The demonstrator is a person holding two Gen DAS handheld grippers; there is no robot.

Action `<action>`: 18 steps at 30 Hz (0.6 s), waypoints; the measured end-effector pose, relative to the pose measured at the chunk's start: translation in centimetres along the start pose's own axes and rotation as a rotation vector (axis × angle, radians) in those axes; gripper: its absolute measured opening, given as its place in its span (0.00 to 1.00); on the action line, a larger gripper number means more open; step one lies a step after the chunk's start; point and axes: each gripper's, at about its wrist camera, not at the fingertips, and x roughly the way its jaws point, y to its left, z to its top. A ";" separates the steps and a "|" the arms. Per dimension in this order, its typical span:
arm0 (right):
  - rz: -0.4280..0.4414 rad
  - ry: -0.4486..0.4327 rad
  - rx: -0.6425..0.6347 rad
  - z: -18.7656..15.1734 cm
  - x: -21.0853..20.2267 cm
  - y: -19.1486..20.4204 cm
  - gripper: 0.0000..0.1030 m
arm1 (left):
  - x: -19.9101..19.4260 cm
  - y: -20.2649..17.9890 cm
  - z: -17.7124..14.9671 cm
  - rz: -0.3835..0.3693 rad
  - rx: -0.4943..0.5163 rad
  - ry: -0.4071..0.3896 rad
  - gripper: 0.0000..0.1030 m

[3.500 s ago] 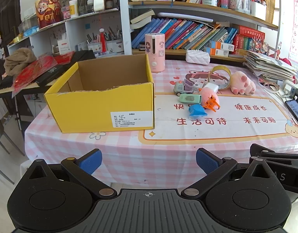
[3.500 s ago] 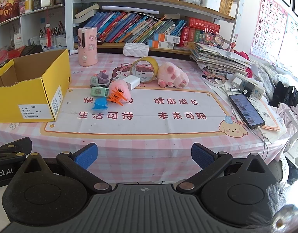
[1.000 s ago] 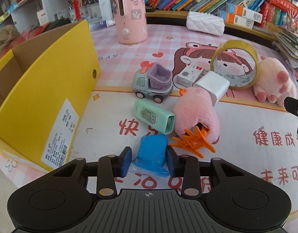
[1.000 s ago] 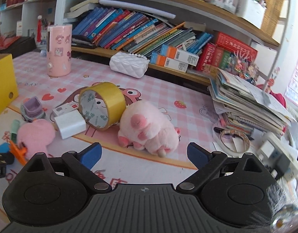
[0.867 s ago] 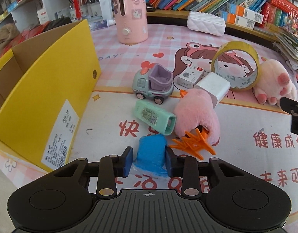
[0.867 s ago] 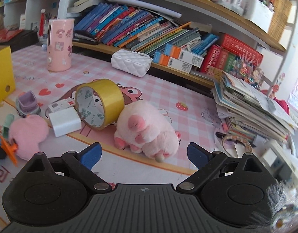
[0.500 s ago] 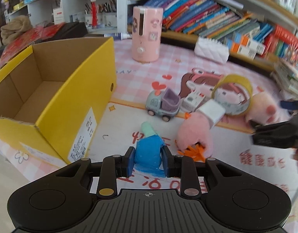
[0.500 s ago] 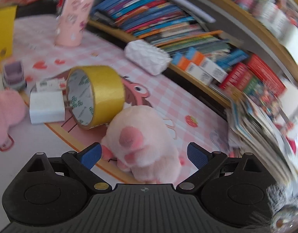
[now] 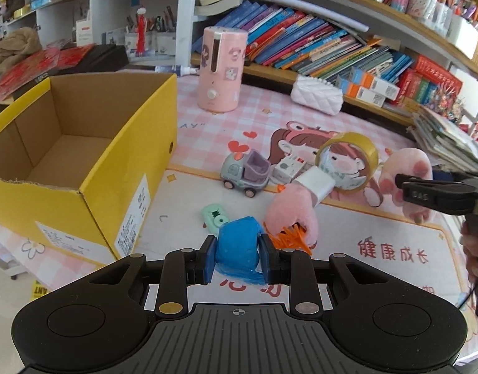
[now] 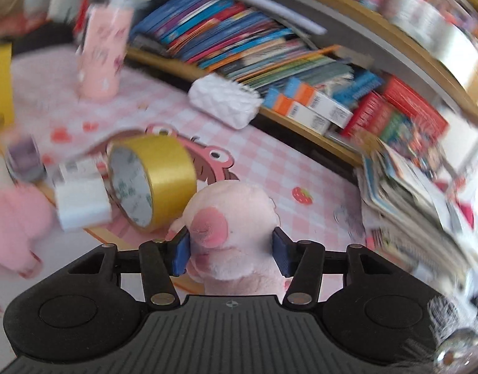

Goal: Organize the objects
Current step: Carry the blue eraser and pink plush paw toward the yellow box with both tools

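While the blue object [image 9: 237,243] was still flat on the mat a second ago, it is now pinched between the pads of the left gripper [image 9: 237,260] and raised clear of the printing — the small green case [image 9: 214,215] that lay just past it is seen lower and farther off. Both pads are pressed into the blue sides; the grip looks firm. The yellow box [image 9: 130,168] sits to the left, open at the top, nothing visible inside, and more of its interior is shown than before, so a carry toward it is judged to be starting.

On the right side, the jaws that stood wide a second ago are closing around the pink plush paw [image 10: 236,233]. The right gripper [image 10: 231,251] has the paw between its pads; the left pad appears to be touching fur, the right pad is at or just short of it — contact cannot be confirmed, as the view is smeared. The paw is on the table, just right of the tape roll [image 10: 155,180].

Not yet moved: toy truck [image 9: 245,173], white block [image 9: 315,182], second pink plush [image 9: 293,212], orange clip [image 9: 289,237].

Meaning for the task — one item secured, one being seized, none boxed yet.
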 end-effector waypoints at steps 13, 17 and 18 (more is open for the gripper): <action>0.115 -0.009 0.248 -1.5 -13.5 6.4 0.49 | -5.1 4.1 -0.2 -0.135 0.053 -0.113 0.26; 0.144 0.022 0.255 -2.5 -15.9 9.8 0.49 | -6.4 6.9 -0.8 -0.142 0.054 -0.124 0.26; 0.150 0.028 0.255 -2.7 -16.3 10.7 0.49 | -6.8 7.8 -1.1 -0.143 0.053 -0.128 0.26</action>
